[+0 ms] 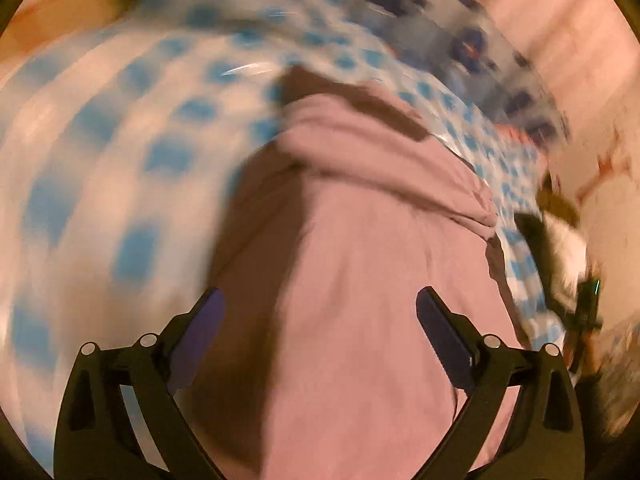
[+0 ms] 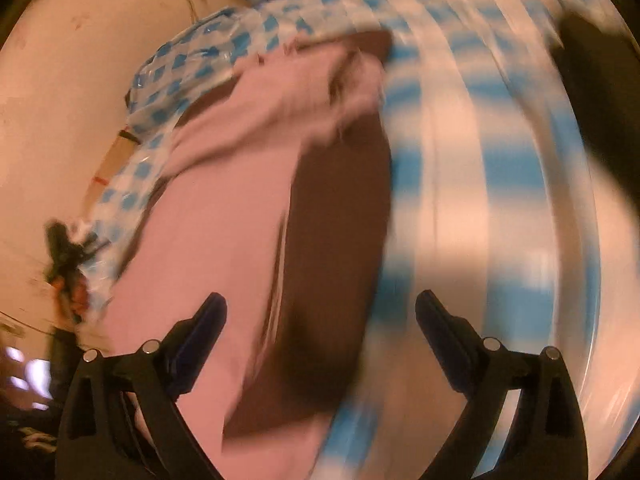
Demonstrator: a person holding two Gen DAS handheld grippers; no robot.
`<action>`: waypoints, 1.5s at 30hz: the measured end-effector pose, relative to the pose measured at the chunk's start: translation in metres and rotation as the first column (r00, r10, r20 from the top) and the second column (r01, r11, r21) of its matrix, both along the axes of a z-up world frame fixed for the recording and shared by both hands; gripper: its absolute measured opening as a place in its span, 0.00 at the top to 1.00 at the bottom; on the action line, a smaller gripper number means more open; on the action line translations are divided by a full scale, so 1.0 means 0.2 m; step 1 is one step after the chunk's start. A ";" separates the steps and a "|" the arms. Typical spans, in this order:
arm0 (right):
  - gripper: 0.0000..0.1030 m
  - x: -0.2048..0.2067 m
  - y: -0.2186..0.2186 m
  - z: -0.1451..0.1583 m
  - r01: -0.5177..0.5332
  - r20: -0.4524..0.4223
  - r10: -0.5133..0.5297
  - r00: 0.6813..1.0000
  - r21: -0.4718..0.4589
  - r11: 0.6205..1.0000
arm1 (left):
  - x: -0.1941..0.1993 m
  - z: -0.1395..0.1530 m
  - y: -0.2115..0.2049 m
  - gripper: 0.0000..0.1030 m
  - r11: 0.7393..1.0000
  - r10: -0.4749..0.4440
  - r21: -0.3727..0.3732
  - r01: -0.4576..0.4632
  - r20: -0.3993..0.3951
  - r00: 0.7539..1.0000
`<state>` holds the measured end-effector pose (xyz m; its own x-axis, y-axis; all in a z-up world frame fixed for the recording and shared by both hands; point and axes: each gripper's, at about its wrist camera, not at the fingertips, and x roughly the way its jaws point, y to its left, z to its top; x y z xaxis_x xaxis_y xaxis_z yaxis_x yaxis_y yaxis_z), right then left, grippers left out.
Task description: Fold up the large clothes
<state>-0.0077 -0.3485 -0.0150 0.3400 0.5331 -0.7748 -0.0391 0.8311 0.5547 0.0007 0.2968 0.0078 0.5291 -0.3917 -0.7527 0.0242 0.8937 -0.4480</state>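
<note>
Under everything lies the blue-and-white checked cover (image 1: 120, 152), which fills most of both of my views and looks glossy, as if it were plastic, though the blur makes that hard to settle. At its far end in the left view a second printed sheet (image 1: 472, 48) with dark blue shapes runs along the edge, next to a pale wall (image 1: 580, 40).

On the checked cover rests the pink garment (image 1: 380, 280), the large piece of clothing I am dealing with. In my left view it lies straight ahead, running from between my fingers up to a bunched, folded-over end near the middle of the frame, with a dark shadow along its left side. In my right view the same pink garment (image 2: 208, 208) lies to the left of centre, a deep brown shadow band beside it and the crumpled end toward the top.

My left tongs (image 1: 320, 312) hang over the pink cloth with the jaws spread wide, nothing between them. My right tongs (image 2: 320, 312) are likewise parted and empty, over the seam where shadowed cloth meets checked cover.

A small dark blurred object (image 1: 576, 292) shows at the right rim of the left view; I cannot say what it is
</note>
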 end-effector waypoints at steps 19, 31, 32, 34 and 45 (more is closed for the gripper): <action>0.11 -0.51 0.18 -0.26 0.011 -0.162 0.058 0.985 0.395 0.919 | -0.54 -0.34 0.01 0.10 0.990 -0.033 -0.143 0.003 -0.206 0.978; 0.10 -0.50 0.29 -0.28 -0.057 -0.123 0.121 0.985 0.430 0.901 | -0.50 -0.30 -0.08 0.10 0.997 -0.073 0.016 0.081 -0.281 0.957; 0.18 -0.51 0.30 -0.27 -0.068 -0.108 0.125 0.986 0.424 0.903 | -0.50 -0.33 -0.07 0.10 0.997 -0.073 0.016 0.081 -0.292 0.954; 0.51 -0.52 0.29 -0.27 -0.072 -0.096 0.116 0.989 0.376 0.924 | -0.50 -0.35 -0.05 0.10 0.997 -0.072 -0.019 0.070 -0.290 0.954; 0.72 -0.51 0.30 0.00 -0.068 0.107 0.025 0.994 0.414 0.908 | -0.57 -0.09 -0.03 0.88 0.999 -0.035 -0.043 0.029 -0.143 0.989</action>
